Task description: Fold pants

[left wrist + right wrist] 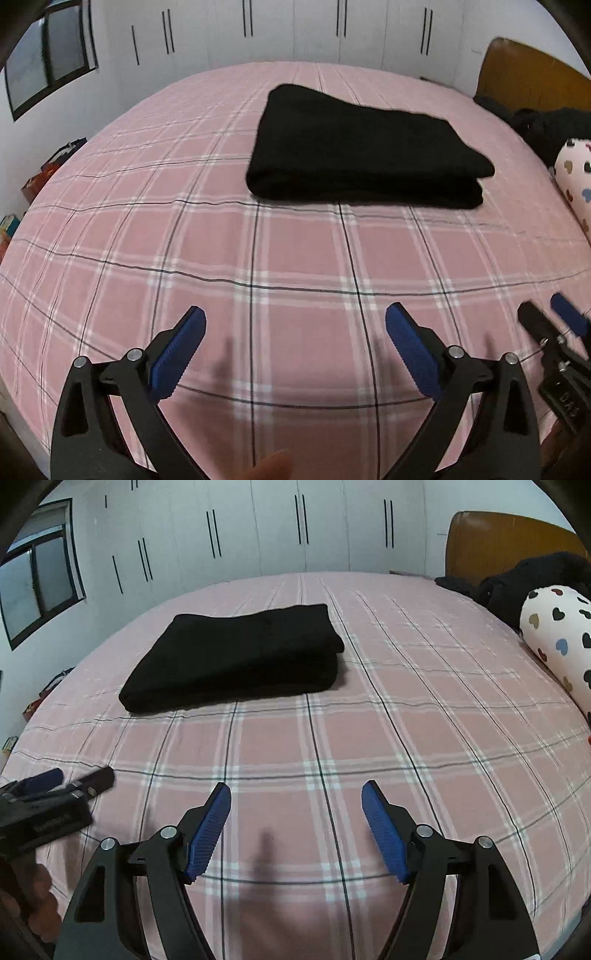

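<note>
The black pants lie folded in a flat stack on the pink plaid bed; they also show in the right wrist view. My left gripper is open and empty, held above the bed well short of the pants. My right gripper is open and empty, also near the front of the bed. The right gripper shows at the right edge of the left wrist view. The left gripper shows at the left edge of the right wrist view.
A heart-print bolster pillow and a heap of dark clothes lie at the right by the wooden headboard. White wardrobes stand behind the bed. Bags sit on the floor at left.
</note>
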